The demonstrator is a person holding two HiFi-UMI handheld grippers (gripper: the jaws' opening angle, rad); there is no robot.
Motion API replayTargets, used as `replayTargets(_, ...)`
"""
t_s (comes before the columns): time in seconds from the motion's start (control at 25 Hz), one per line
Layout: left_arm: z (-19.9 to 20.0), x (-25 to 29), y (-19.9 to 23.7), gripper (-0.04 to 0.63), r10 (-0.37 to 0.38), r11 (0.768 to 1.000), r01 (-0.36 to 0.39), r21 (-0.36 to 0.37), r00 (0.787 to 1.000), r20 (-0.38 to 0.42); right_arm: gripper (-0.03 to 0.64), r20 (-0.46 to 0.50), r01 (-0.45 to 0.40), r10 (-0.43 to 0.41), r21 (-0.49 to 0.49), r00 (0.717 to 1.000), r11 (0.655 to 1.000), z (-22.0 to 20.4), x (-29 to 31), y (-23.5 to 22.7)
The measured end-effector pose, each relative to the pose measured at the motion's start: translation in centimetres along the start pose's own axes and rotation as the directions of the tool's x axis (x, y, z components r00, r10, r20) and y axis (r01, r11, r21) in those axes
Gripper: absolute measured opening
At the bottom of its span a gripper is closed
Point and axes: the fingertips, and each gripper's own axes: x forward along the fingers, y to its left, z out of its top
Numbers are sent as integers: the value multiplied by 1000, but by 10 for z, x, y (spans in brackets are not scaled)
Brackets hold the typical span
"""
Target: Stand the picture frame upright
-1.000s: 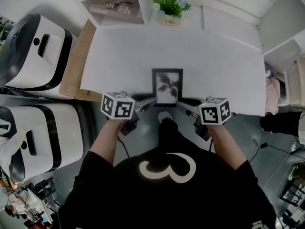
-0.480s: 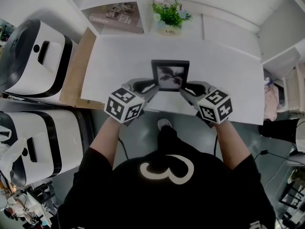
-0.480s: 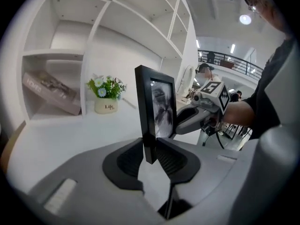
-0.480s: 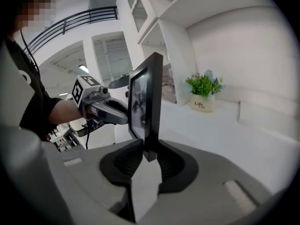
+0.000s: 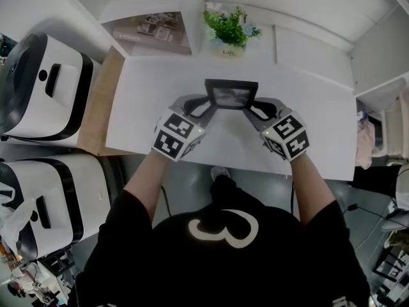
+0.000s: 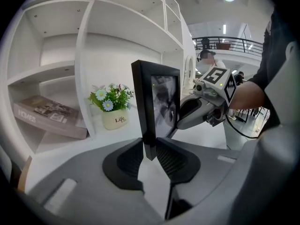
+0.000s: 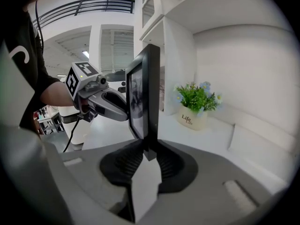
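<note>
The black picture frame [image 5: 231, 94] with a grey plant print is near the middle of the white table [image 5: 319, 114], tilted up steeply so the head view sees mostly its top edge. My left gripper [image 5: 203, 103] is shut on the frame's left side, my right gripper [image 5: 254, 106] on its right side. In the left gripper view the frame [image 6: 157, 104] stands on edge, its border pinched between the ribbed pads [image 6: 174, 159], with the right gripper [image 6: 199, 110] beyond. The right gripper view mirrors this: frame [image 7: 145, 93] clamped in the pads [image 7: 123, 162], left gripper [image 7: 105, 104] behind it.
A small potted plant [image 5: 230, 32] stands at the back of the table, just beyond the frame. A book [image 5: 152, 25] lies on the shelf at back left. Two white machines [image 5: 45, 75] and a wooden board [image 5: 102, 98] flank the table's left edge.
Both grippers carried the frame from the table's near edge toward the back. The frame went from lying flat to nearly upright, and both marker cubes rolled inward.
</note>
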Motion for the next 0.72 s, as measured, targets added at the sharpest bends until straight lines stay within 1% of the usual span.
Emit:
replayTargets(0.2,-4,24,20,97,45,998,-44,41,999,-19,91,-16,24,-24,-9,1000,1000,-6,26,-23)
replayTargets(0.44,-14,48,35,95,63,997,-60,46,996,-57,92,-60,36,-36,6,998,999,-19,49,-42)
replayTargets(0.56,-21,57,37,95,60,998,-57,36,995,-83,92,-87,36,-34,26,996,999,-28,57,-47)
replayTargets(0.72,-26,63,39,94,61,998,-59,26,994,-87,92,-99,36,-32,36,995,999,-33,63,-50)
